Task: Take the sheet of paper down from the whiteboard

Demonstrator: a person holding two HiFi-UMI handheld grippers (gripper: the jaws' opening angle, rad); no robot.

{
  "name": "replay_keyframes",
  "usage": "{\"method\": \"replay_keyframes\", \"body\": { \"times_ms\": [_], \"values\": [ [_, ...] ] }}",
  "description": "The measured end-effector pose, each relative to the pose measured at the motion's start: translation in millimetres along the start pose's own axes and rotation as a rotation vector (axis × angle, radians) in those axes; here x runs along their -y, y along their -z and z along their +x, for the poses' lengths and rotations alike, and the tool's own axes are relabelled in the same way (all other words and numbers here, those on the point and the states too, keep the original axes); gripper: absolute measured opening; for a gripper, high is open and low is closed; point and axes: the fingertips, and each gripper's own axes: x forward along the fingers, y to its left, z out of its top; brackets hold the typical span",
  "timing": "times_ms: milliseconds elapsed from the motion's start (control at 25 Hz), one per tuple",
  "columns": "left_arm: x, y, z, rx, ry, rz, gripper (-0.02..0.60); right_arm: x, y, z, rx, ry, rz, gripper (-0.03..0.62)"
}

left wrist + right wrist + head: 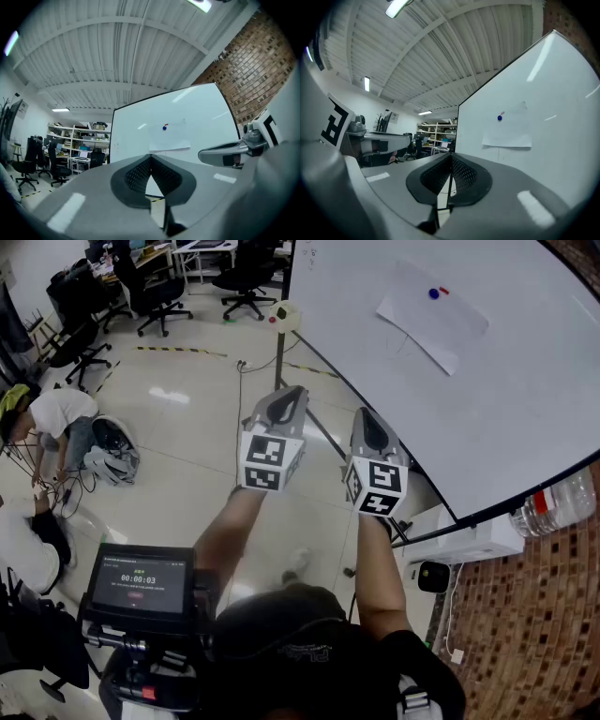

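Note:
A white sheet of paper (433, 315) hangs on the whiteboard (487, 409), pinned near its top by a blue magnet (434, 293) beside a small red mark. The paper (168, 138) and blue magnet (164, 127) also show ahead in the left gripper view, and the same paper (508, 132) with the magnet (499, 118) in the right gripper view. My left gripper (286, 397) and right gripper (367, 420) are held side by side in front of the board, well short of the paper. Both are shut with nothing between the jaws.
The whiteboard stands on a dark frame, with a plastic bottle (558, 504) by its lower edge against a brick wall (534, 615). Office chairs (155, 292), desks and a crouching person (52, 423) are on the left. A recorder screen (139, 587) sits at my chest.

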Motion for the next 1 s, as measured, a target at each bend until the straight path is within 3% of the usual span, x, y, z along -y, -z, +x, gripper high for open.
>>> {"method": "replay_keyframes", "body": {
  "times_ms": [440, 800, 1000],
  "values": [
    [19.0, 9.1, 125.9, -0.024, 0.054, 0.044, 0.002, 95.3, 10.6, 79.0, 0.002, 0.065, 0.043, 0.014],
    [36.0, -3.4, 180.1, -0.004, 0.108, 0.087, 0.002, 130.6, 11.0, 99.8, 0.057, 0.09, 0.084, 0.014],
    [54.2, -19.2, 214.9, 0.032, 0.178, 0.11, 0.002, 156.7, 10.0, 103.0, 0.056, 0.156, 0.076, 0.014]
  ]
}}
